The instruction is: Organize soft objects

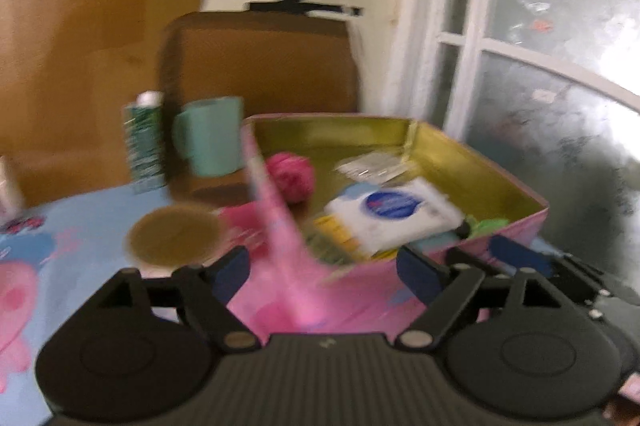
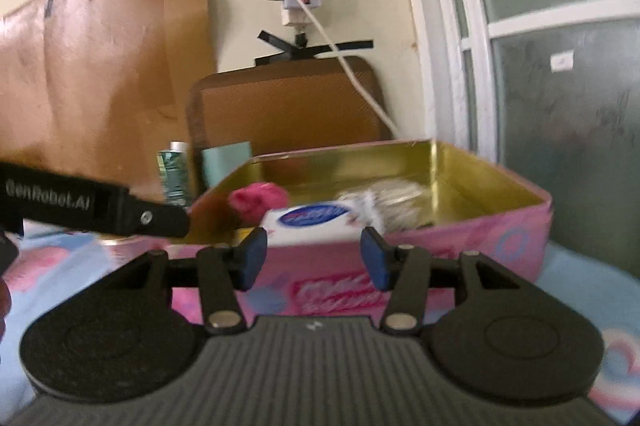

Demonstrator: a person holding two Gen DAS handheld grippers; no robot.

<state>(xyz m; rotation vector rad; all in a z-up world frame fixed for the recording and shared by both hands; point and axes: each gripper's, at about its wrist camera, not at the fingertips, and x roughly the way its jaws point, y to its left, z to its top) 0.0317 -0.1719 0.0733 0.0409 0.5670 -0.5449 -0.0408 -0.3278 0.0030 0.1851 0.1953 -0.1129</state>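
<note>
A pink tin box (image 1: pixel 516 226) with a gold inside stands on the table; it also shows in the right wrist view (image 2: pixel 500 230). Inside lie a pink fluffy ball (image 1: pixel 292 176) (image 2: pixel 256 202), a white tissue pack with a blue label (image 1: pixel 396 216) (image 2: pixel 312 222), a clear crinkled packet (image 1: pixel 376 166) (image 2: pixel 388 202), yellow items and something green (image 1: pixel 488 226). My left gripper (image 1: pixel 322 268) is open and empty at the box's near corner. My right gripper (image 2: pixel 314 258) is open and empty just in front of the box's near wall. The left gripper's body (image 2: pixel 92 206) shows at the left.
A teal mug (image 1: pixel 212 138), a green patterned can (image 1: pixel 144 146) and a round brown lid (image 1: pixel 174 236) stand left of the box on the blue and pink cartoon tablecloth (image 1: pixel 80 226). A brown chair back (image 2: pixel 288 102), a cable and a window (image 2: pixel 560 66) are behind.
</note>
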